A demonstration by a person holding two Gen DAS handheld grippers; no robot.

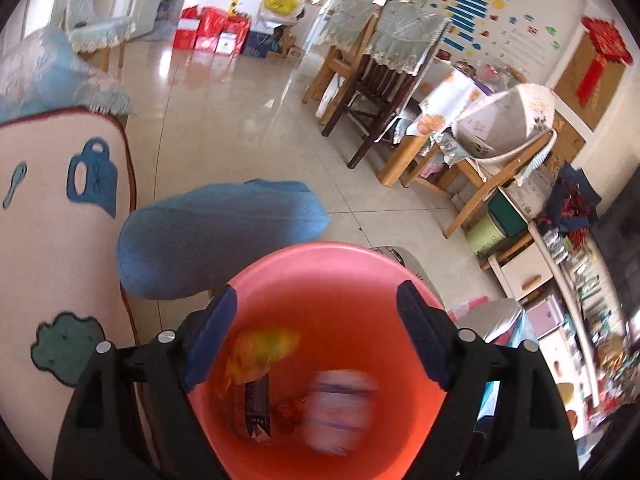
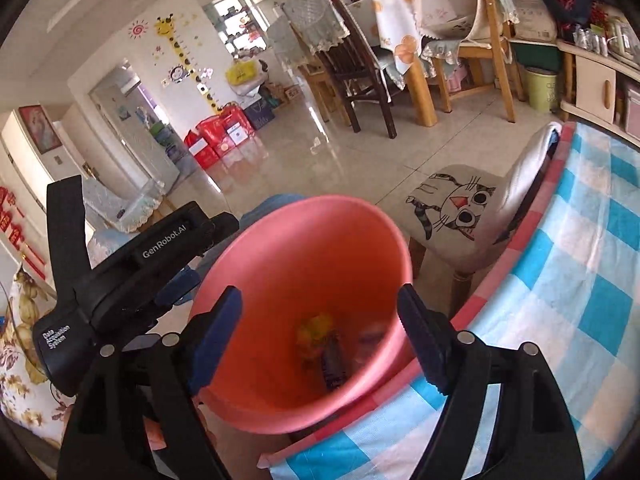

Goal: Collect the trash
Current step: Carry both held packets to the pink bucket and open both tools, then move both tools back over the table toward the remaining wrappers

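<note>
Your left wrist cam looks steeply down, close over the pink bucket [image 1: 320,320], dining chairs [image 1: 376,80] beyond. Right wrist cam's close too, facing the same bucket from the checked-cloth table [image 2: 560,320] side. Both views share bucket, tiled floor [image 1: 240,120] & red boxes [image 1: 212,32].

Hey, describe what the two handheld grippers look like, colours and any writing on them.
Both are black plastic with two fingers tipped by dark blue pads and round silver bolts at the finger joints. The right wrist view shows the left gripper from the side: a chunky black body with white lettering, "GenRobot.AI" on top and "Data Acquisition System" at the rear. The right gripper looks the same in build.
</note>
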